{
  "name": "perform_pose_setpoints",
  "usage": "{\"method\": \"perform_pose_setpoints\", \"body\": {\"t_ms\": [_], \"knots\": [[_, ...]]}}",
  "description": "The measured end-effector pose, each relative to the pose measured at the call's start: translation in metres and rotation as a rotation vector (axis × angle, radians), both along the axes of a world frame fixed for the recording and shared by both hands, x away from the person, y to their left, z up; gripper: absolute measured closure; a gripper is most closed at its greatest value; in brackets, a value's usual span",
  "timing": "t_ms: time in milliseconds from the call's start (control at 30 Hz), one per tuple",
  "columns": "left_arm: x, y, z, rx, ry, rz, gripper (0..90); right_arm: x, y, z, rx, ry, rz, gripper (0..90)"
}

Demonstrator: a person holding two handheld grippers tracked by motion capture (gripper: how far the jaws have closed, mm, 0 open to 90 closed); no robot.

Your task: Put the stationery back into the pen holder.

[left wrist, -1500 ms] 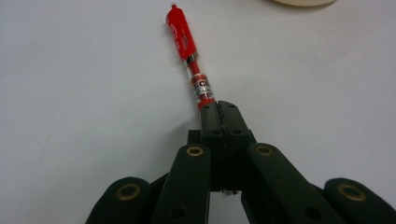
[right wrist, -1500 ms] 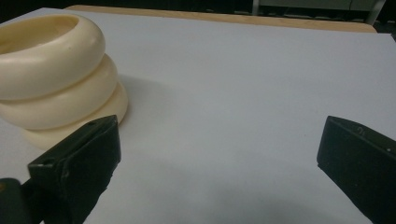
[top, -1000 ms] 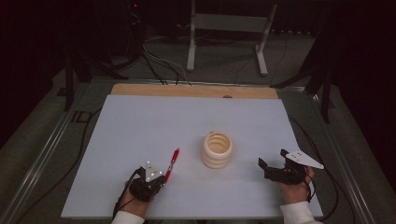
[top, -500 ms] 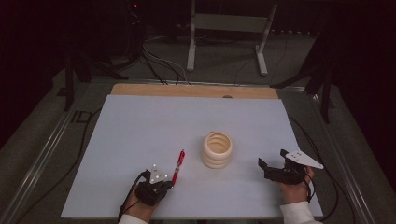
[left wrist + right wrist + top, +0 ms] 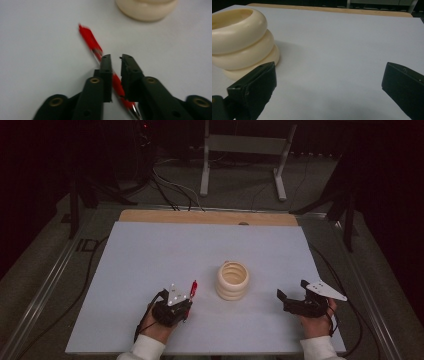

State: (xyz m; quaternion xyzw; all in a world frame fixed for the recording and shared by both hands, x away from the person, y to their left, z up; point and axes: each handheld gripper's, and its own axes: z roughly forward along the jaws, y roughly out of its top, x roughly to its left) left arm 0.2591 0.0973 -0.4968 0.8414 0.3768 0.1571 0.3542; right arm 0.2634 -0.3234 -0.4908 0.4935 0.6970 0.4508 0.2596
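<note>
A red pen (image 5: 192, 289) with a silver tip lies close to the left of a cream ribbed cup (image 5: 232, 280) on the white board (image 5: 150, 255). My left gripper (image 5: 188, 303) is over the pen's lower end. In the left gripper view the pen (image 5: 91, 41) runs between the jaws, which have just been opening; the left gripper (image 5: 116, 58) shows a narrow gap and its pads do not seem to press on the pen. My right gripper (image 5: 292, 290) rests at the right front, open and empty. In the right gripper view the right gripper (image 5: 329, 75) points past the cup (image 5: 239, 37).
A wooden strip (image 5: 210, 217) runs along the board's far edge. Beyond it stand a grey metal stand (image 5: 245, 150) and loose cables (image 5: 170, 190) on the floor. A metal rail (image 5: 45, 285) lines the left side.
My left hand carried the pen to the right, closer to the cup. The pen now shows shorter in front of the gripper. The right hand kept still.
</note>
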Motion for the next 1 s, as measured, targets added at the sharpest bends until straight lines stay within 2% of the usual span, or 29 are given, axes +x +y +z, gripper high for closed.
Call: {"method": "perform_pose_setpoints", "body": {"t_ms": [133,233,267,300,400,467,533,567,600,633,667,767,833,900,1000], "knots": [[0.017,-0.007,0.008,0.016,-0.04,-0.024,66.0,0.0,-0.001,0.0,0.002,0.0,-0.002,0.0],[0.026,-0.011,0.009,0.03,-0.049,-0.037,60.1,0.0,-0.001,0.0,0.001,0.0,-0.002,0.0],[0.037,-0.017,0.008,0.062,-0.059,-0.045,58.8,0.0,-0.001,0.0,0.002,0.001,-0.003,0.0],[0.04,-0.018,0.008,0.063,-0.061,-0.049,58.8,0.0,-0.001,0.0,0.002,0.0,-0.003,0.0],[0.05,-0.025,0.007,0.054,-0.059,-0.117,60.6,0.0,-0.002,0.0,0.003,0.0,-0.004,0.0],[0.056,-0.029,0.007,0.076,-0.049,-0.163,63.3,0.0,-0.002,0.0,0.003,0.001,-0.004,0.0],[0.06,-0.035,0.005,0.096,-0.031,-0.22,71.8,0.0,-0.002,0.0,0.003,0.001,-0.004,0.0],[0.06,-0.035,0.005,0.096,-0.031,-0.22,76.6,0.0,-0.002,0.0,0.003,0.001,-0.004,0.0],[0.064,-0.04,0.002,0.145,-0.01,-0.252,82.7,0.001,-0.002,0.0,0.003,0.002,-0.003,0.0],[0.064,-0.04,0.002,0.145,-0.01,-0.252,87.6,0.001,-0.002,0.0,0.003,0.002,-0.003,0.0],[0.069,-0.044,-0.002,0.187,0.013,-0.253,90.0,0.0,-0.002,0.0,0.004,0.001,-0.003,0.0],[0.073,-0.044,-0.007,0.249,0.04,-0.238,90.0,0.0,-0.003,0.001,0.01,0.0,-0.007,0.0],[0.073,-0.044,-0.007,0.249,0.04,-0.238,90.0,0.0,-0.003,0.001,0.011,-0.001,-0.008,0.0],[0.075,-0.032,-0.009,0.258,0.056,-0.201,90.0,0.0,-0.004,0.001,0.013,0.0,-0.011,0.0],[0.077,-0.016,-0.008,0.257,0.069,-0.173,90.0,0.0,-0.005,0.001,0.011,-0.001,-0.009,0.0]]}}
